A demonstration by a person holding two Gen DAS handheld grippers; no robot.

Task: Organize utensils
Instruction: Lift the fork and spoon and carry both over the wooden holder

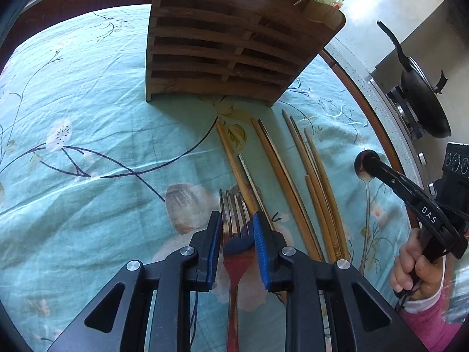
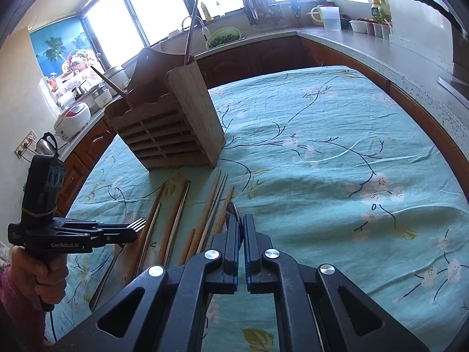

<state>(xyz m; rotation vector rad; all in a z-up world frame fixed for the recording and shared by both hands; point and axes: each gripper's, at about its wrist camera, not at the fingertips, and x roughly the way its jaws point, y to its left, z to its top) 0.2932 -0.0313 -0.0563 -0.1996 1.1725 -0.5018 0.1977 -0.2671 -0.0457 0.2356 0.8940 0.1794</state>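
A: What can't you make out from your two claws?

B: In your left wrist view the fork (image 1: pixel 234 220) has its handle running down under the claw body and out of frame, so its end is cut off. The wooden utensil holder (image 1: pixel 222 50) is cropped at the top. In your right wrist view the spoon (image 2: pixel 234 214) shows only as a sliver of bowl edge behind the pads; the handle is hidden beneath the claw.

A: How are the claws standing?

B: Your left claw (image 1: pixel 236 228) is clamped on the fork just behind the tines, blue pads pressing either side of the neck. Your right claw (image 2: pixel 241 228) is closed onto the spoon's bowl, seen clearly from the left view, where the spoon (image 1: pixel 365 173) hangs from the black fingertips with its handle trailing down toward the cloth.

A: And the utensils themselves?

B: The fork is metal, four tines, with a reddish handle. The spoon is shiny steel. Wooden chopsticks (image 1: pixel 316 187) lie in loose pairs on the teal floral tablecloth (image 1: pixel 88 117) covering the surface, between the fork and the spoon, in front of the holder. The holder is dark slatted wood with a few sticks already upright in its top compartments; which compartment each sits in I can't tell.

A: Any writing?

B: "DAS" on your right claw's finger, and "GenRobot.AI" on the side of your left claw (image 2: pixel 133 228) in the right view. Your hand (image 1: pixel 416 267) with a pink sleeve grips the right handle.
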